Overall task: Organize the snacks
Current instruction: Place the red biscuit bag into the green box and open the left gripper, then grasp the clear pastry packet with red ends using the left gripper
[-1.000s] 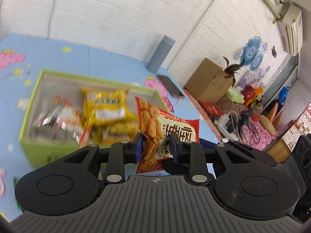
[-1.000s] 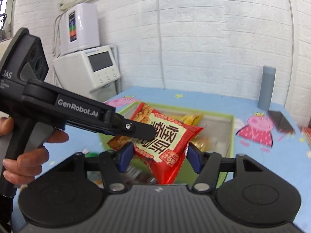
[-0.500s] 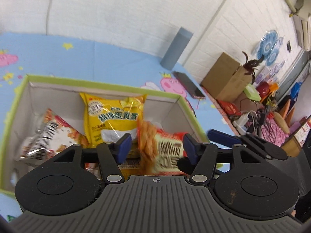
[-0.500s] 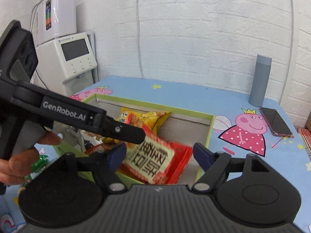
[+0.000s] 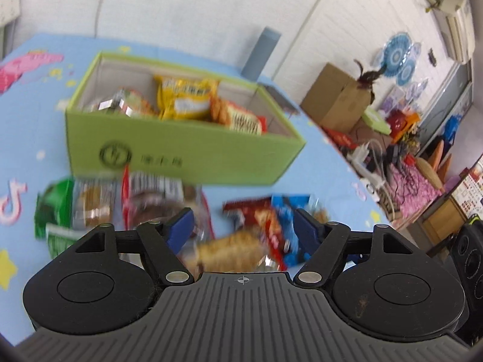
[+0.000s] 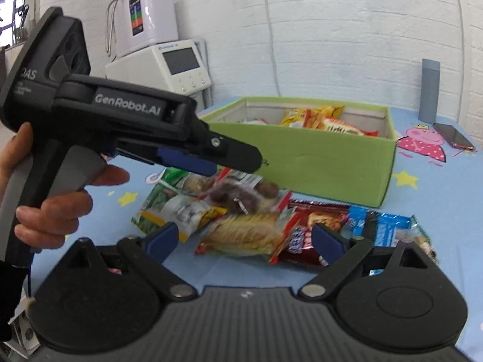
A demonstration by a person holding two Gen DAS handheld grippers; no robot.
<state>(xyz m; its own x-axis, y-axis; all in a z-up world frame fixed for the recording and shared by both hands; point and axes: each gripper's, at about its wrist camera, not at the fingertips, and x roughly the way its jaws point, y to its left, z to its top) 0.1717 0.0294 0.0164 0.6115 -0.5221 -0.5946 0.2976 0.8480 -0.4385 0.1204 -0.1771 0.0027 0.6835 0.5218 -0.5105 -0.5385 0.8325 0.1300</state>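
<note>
The left gripper point(image 5: 243, 230) hangs spread wide and empty above loose snack packets on the blue bench point(image 5: 326, 175). Just past its blue fingertips lie a golden-brown packet point(image 5: 232, 252), a red packet point(image 5: 262, 217) and a blue packet point(image 5: 289, 211), with a clear bag of brown pieces point(image 5: 157, 199) and a green packet point(image 5: 54, 211) off to the left. The right gripper point(image 6: 241, 238) is likewise released and holds nothing; the golden-brown packet point(image 6: 250, 235) lies between its fingertips on the bench surface.

Beyond the loose pile stands the green box point(image 5: 181, 154), already holding a yellow packet point(image 5: 184, 96) and a red-and-orange packet point(image 5: 238, 117), among others. A grey bottle point(image 5: 261, 51) stands behind the box near the white brick wall, and a phone point(image 6: 454, 140) lies on the bench beside it.

In the right wrist view the left gripper point(image 6: 238, 158), held in the person's left hand point(image 6: 57, 199), cuts across the left half of the frame and hides part of the pile. That view also shows a white appliance point(image 6: 169, 66) behind. The left wrist view, heavily blurred, alone shows a cardboard carton point(image 5: 335, 99) and clutter on the floor to the right.
</note>
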